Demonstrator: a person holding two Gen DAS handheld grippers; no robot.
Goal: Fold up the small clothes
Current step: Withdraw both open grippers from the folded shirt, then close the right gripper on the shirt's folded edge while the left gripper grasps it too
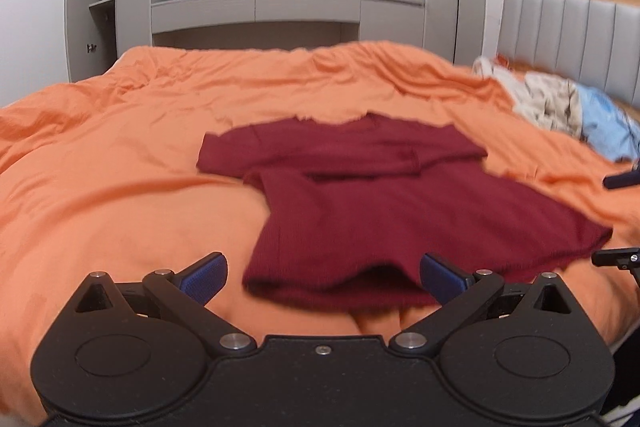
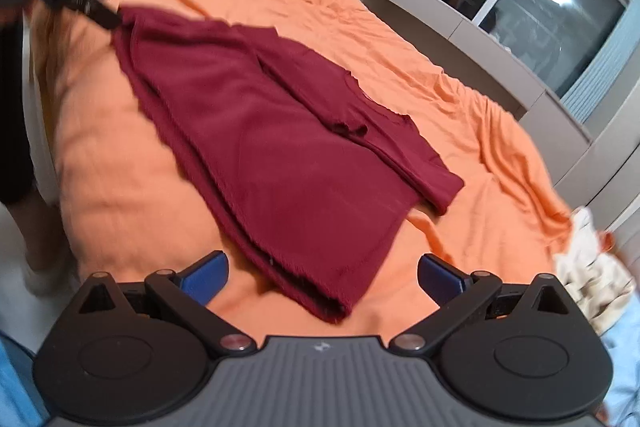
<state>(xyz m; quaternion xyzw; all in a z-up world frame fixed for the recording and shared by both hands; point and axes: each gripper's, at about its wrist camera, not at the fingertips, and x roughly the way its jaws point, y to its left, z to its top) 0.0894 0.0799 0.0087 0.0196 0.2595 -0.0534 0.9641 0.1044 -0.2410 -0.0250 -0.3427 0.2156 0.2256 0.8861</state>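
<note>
While the maroon shirt [image 1: 360,195] is lying mid-frame on the orange bed [image 1: 120,155], partly folded (one sleeve in) | left tool [image 1: 322,277] gaping wide, empty | right tool [image 2: 322,277] likewise | remaining folds pending

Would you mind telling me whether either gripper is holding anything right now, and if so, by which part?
Nothing is held. The left gripper and right gripper both stand open, each at a bottom corner of the dark red shirt.
</note>
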